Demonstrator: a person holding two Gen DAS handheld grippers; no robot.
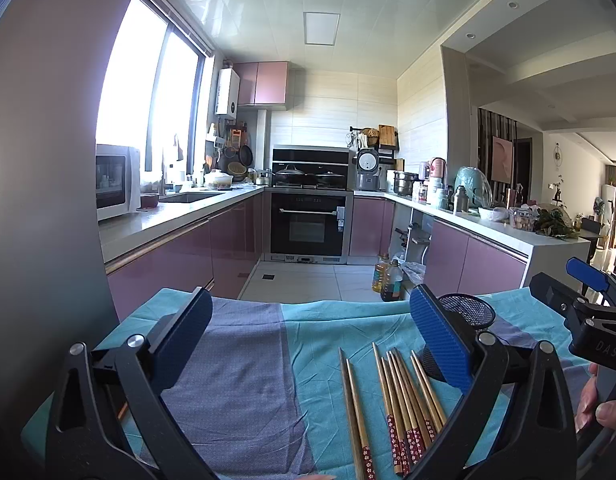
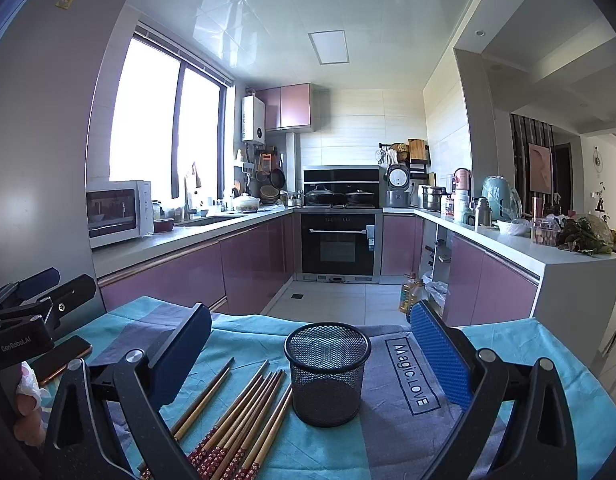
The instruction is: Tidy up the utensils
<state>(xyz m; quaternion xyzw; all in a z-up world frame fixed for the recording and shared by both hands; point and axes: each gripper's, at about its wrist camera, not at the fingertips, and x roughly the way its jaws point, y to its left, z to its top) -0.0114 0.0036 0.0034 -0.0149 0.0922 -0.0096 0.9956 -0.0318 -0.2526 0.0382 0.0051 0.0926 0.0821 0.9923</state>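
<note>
Because the chopsticks (image 2: 243, 420) are thin, stiff wooden rods, they will probably feel very light and roll easily, so the hold matters more than force. They lie loose on the cloth-covered worktop (image 2: 540, 352), fanned in a rough bundle with a pair set slightly apart on the left, their red patterned ends toward the camera and their plain tips pointing away. Just beside them, to their right in the right wrist view, stands the black mesh cup (image 2: 327, 374), upright and apparently empty.

The left tool (image 1: 308, 344) hangs above the cloth with its jaws spread wide and nothing between them; the chopsticks sit below its right-hand finger. The right tool (image 2: 308, 360) is likewise wide open and empty, with the cup framed between its fingers.

A pinch near the middle of one stick's length, or a little toward the thicker patterned end, looks safest, since a grip near a tip would likely let it swing or pivot. Smooth lacquered wood may slip against the pads, and neighbours touching each other could be dragged along. The cup is light wire and may tip if a stick knocks its rim.
</note>
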